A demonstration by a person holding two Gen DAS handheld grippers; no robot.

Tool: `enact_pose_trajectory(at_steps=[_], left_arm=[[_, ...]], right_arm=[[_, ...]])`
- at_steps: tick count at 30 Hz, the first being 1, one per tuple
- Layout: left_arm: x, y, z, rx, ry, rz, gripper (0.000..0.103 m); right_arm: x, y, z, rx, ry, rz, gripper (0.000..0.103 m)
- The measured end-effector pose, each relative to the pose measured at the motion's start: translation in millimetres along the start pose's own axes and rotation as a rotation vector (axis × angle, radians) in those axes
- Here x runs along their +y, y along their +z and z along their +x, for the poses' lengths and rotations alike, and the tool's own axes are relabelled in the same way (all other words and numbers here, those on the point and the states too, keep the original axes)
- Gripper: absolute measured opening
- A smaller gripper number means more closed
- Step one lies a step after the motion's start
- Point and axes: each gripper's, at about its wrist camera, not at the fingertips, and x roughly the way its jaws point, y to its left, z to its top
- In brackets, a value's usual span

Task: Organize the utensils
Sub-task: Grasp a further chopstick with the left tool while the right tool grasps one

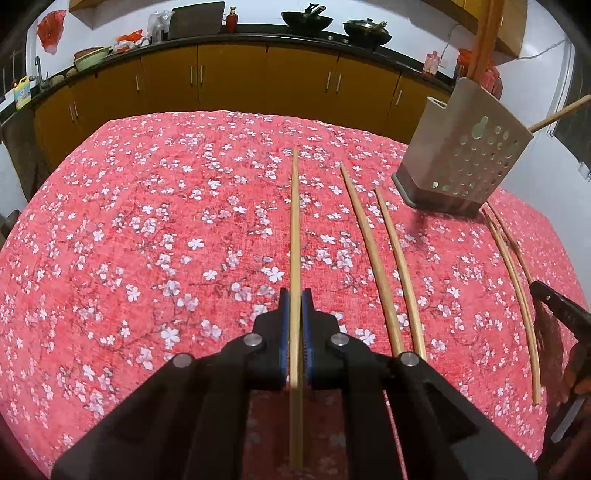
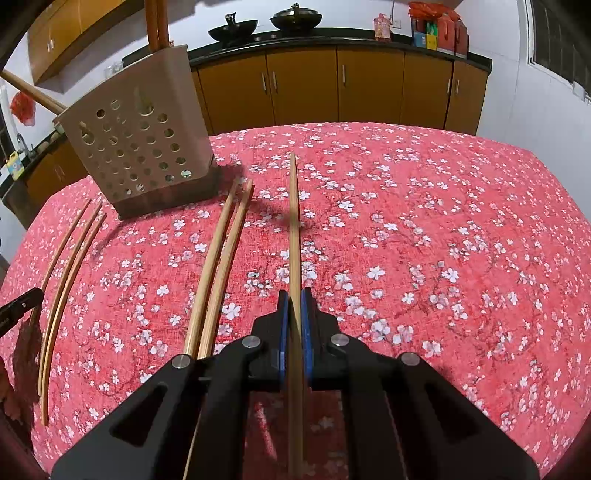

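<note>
Left claw: left gripper (image 1: pixel 294 306) is closed on a chopstick (image 1: pixel 294 229), the stick running straight forward between the blue pads (image 1: pixel 283 332); held lengthwise, probably so the tip can be steered into the holder.
Right claw: right gripper (image 2: pixel 294 306) likewise clamps its own chopstick (image 2: pixel 293 221), tip out ahead over the cloth.
Holder: perforated holder (image 1: pixel 469 155) stands on the table (image 1: pixel 147 221) at the far side, between the two grippers; long wooden handles (image 2: pixel 157 22) already stick out of its top, so its opening is partly taken.
Loose sticks: a pair (image 1: pixel 384 266) lies just right of the left claw; another pair (image 2: pixel 218 266) lies left of the right claw, tips near the holder's base; both roughly parallel, easy to take one by one.
Room: cloth on the outer sides is bare; the middle is crowded.
Edges: table edges are well away from the sticks; a low swing toward the holder could sweep the loose pairs, so lifting first looks wise.
</note>
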Motion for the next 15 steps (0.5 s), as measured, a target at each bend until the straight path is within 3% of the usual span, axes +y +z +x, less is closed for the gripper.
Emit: enact_pose_trajectory(at_steps=[15], left_arm=[[-0.4,-0.6,-0.8,0.000,-0.001,-0.003,0.009]], right_arm=[[-0.9,-0.7,-0.7,-0.001,0.008,0.010,0.008]])
